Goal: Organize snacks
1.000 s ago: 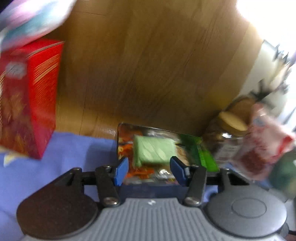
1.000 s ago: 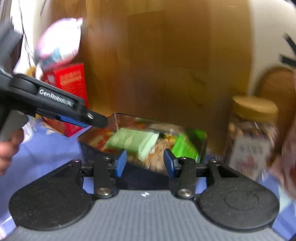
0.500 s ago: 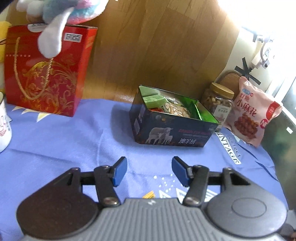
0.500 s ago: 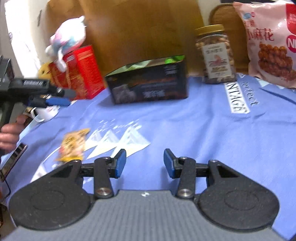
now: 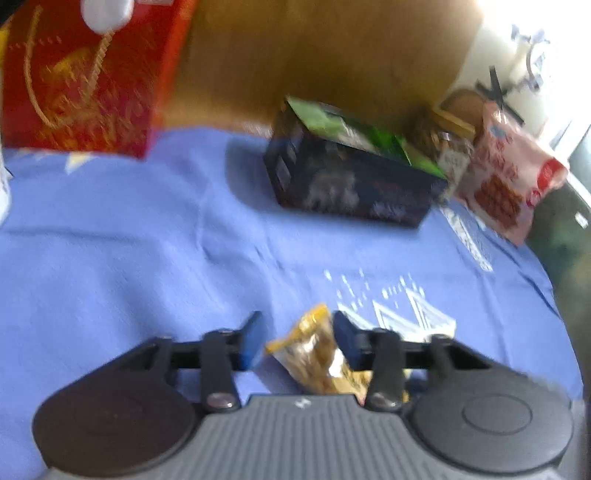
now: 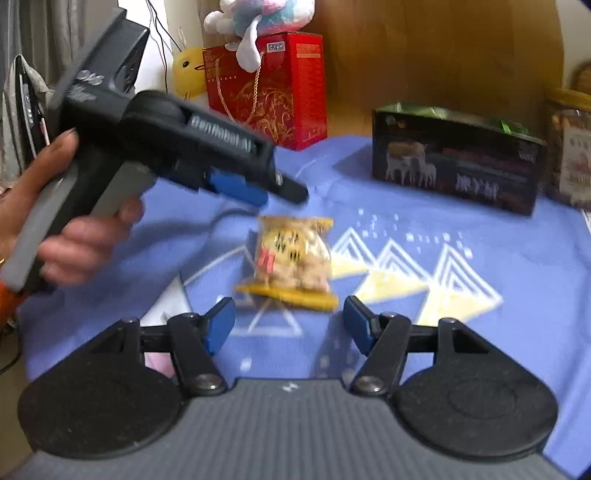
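A small yellow snack packet lies on the blue cloth. My left gripper is open with the packet between its blue fingers, just above it; in the right wrist view it hovers over the packet's far end. My right gripper is open and empty, just short of the packet's near end. The dark open box holding green and other snacks stands at the back of the cloth.
A red gift bag with a plush toy on top stands at the back left. A jar of snacks and a pink snack bag stand right of the box. A wooden panel rises behind.
Both grippers have pulled back from the box and come down over the cloth. The left gripper now straddles the yellow packet; the right gripper has come close to it.
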`<state>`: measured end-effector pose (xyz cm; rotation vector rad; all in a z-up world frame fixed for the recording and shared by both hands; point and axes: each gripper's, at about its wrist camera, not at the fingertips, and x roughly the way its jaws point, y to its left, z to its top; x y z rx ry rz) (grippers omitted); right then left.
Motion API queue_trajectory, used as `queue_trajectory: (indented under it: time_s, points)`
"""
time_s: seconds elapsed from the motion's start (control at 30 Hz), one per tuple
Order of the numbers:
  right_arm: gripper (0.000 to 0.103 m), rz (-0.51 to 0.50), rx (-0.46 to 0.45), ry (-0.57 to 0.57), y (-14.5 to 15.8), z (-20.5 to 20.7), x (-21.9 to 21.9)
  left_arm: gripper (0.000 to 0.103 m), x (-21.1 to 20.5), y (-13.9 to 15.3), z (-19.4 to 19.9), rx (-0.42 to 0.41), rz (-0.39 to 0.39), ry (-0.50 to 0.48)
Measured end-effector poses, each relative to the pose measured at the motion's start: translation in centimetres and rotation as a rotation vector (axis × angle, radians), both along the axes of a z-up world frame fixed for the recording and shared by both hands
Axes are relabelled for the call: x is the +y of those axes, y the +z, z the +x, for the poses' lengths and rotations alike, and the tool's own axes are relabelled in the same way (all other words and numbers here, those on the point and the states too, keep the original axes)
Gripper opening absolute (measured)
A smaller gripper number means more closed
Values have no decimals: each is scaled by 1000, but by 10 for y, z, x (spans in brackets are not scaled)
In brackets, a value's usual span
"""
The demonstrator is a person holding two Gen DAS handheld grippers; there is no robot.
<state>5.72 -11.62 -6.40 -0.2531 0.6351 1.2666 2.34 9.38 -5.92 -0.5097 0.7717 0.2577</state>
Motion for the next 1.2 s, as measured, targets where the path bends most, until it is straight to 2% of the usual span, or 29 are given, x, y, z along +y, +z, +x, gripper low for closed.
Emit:
queue_trajectory:
  time_s: [0.03, 0.1, 0.17, 0.23, 0.33, 0.43, 0.5, 0.57, 0.67, 0.73, 0.83, 0.87, 0.9, 1.03, 1.2]
  points:
    - [61, -19, -25, -8, -1, 1, 6, 37, -3, -3, 0, 7, 6, 14]
    - [48, -28, -49, -23, 0, 6, 6, 36, -10, -2, -3, 5, 3, 26]
    - [47, -23, -47, -48, -2, 18, -6, 36, -19, -2, -5, -1, -42, 18]
    - [47, -27, -72, -121, -6, 35, -26, 36, -38, -3, -3, -8, -77, -16]
    - [48, -12, -19, -209, -9, 64, -57, 39, -66, 1, 6, -1, -60, -64]
    - [49, -11, -32, -244, -7, 75, -82, 40, -70, 9, 9, -23, -62, -54]
    - [49, -7, -23, -228, -5, 76, -93, 45, -66, 13, 7, -34, -82, -41]
    - [50, 16, 6, -194, -4, 71, -102, 47, -66, 13, 8, -20, -69, -33]
    - [51, 42, 22, -127, -3, 63, -94, 48, -68, 6, 11, 19, -63, -44]
    - [51, 48, 44, -92, -3, 57, -84, 45, -71, -1, 13, 27, -69, -65]
    - [51, 26, 62, -55, -12, 57, -62, 35, -80, -2, 15, 16, -49, -84]
    - [39, 44, 40, -54, -14, 54, -57, 33, -81, -1, 16, 19, -48, -83]
    - [29, 44, 35, -41, -14, 52, -53, 33, -80, 2, 18, 20, -48, -83]
    - [27, 80, 28, -49, -4, 62, -49, 32, -72, 22, 30, -33, -57, -88]
    - [27, 178, 2, -89, 28, 101, -45, 32, -49, 59, 71, -125, -27, -89]
